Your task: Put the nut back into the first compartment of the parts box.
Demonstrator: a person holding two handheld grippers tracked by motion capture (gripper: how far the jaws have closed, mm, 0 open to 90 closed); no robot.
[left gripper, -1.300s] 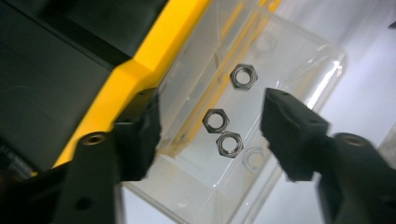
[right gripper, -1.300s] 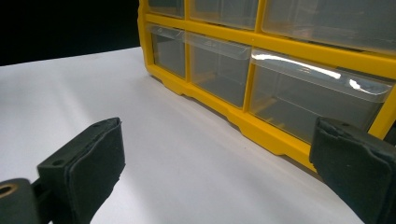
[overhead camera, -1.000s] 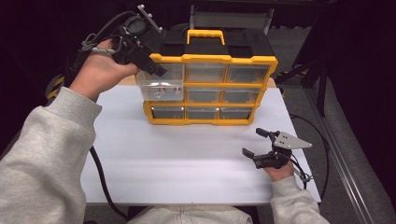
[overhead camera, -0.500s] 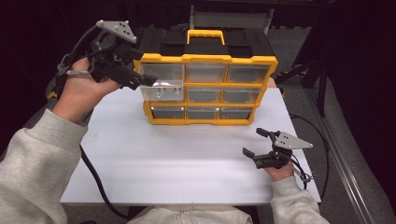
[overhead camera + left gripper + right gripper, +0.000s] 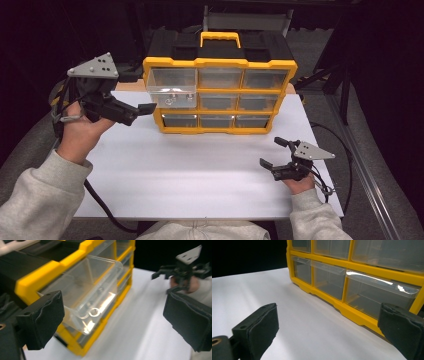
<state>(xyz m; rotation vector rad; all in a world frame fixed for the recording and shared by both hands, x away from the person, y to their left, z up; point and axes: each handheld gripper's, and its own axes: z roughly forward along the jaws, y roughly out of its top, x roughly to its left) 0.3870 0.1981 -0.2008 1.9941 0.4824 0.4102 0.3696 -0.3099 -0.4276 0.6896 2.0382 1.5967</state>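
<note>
A yellow and black drawer organizer [image 5: 220, 90] stands at the back of the white table [image 5: 200, 170]. Its clear top-left drawer [image 5: 172, 94] is pulled partway out, and a small metal ring [image 5: 93, 312] lies inside it. My left gripper [image 5: 140, 112] hovers open just left of that drawer and holds nothing; in the left gripper view the drawer [image 5: 92, 295] sits between and beyond the jaws of that gripper [image 5: 115, 322]. My right gripper [image 5: 270, 152] rests open on the table at the front right. Its own view has the right gripper [image 5: 329, 332] facing the bottom row of drawers [image 5: 329, 280].
The organizer has a yellow carry handle [image 5: 218, 37] on top, and its other drawers are closed. Cables trail off the table's left and right edges. Dark floor and a metal frame [image 5: 350, 75] surround the table. My right gripper [image 5: 185, 265] is visible far off in the left gripper view.
My left gripper has drawn back from the top-left drawer, moving left and down toward me. The drawer stays pulled out. The right gripper has not moved.
</note>
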